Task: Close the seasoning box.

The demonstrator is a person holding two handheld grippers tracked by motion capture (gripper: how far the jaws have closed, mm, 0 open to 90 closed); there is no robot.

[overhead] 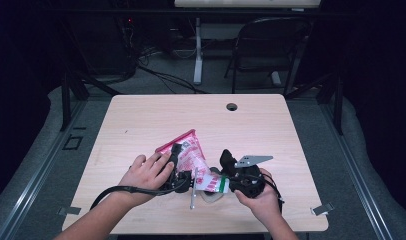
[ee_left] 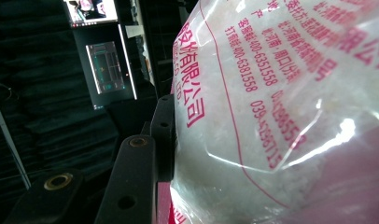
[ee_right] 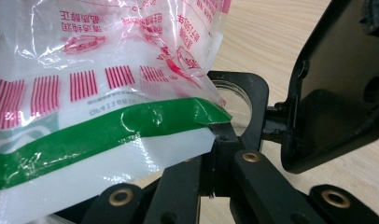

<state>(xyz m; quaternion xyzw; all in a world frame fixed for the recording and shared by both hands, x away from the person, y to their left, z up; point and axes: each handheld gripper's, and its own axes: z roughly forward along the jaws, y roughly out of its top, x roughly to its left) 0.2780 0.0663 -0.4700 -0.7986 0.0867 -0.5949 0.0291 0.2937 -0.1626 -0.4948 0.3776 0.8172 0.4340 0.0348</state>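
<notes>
Pale wooden table (overhead: 141,120), dark room, black chair (overhead: 268,45)

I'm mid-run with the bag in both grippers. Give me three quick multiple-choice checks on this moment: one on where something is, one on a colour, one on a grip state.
1. Where does the bag lie on the table?
A. At the far edge by the round hole
B. Toward the near edge, between the two hands
C. Hanging off the right side

2. What colour is the band along the bag's sealed edge?
A. Green
B. Blue
C. Yellow

3. How does the right gripper stand?
A. Wide open, clear of the bag
C. Resting on the table beside the bag
B. Shut on the bag's corner

Key: 1 B, the high view shows the bag between the hands near the person's side. 2 A, the right gripper view shows a green band. 3 B, its jaws pinch the corner by that band.
</notes>
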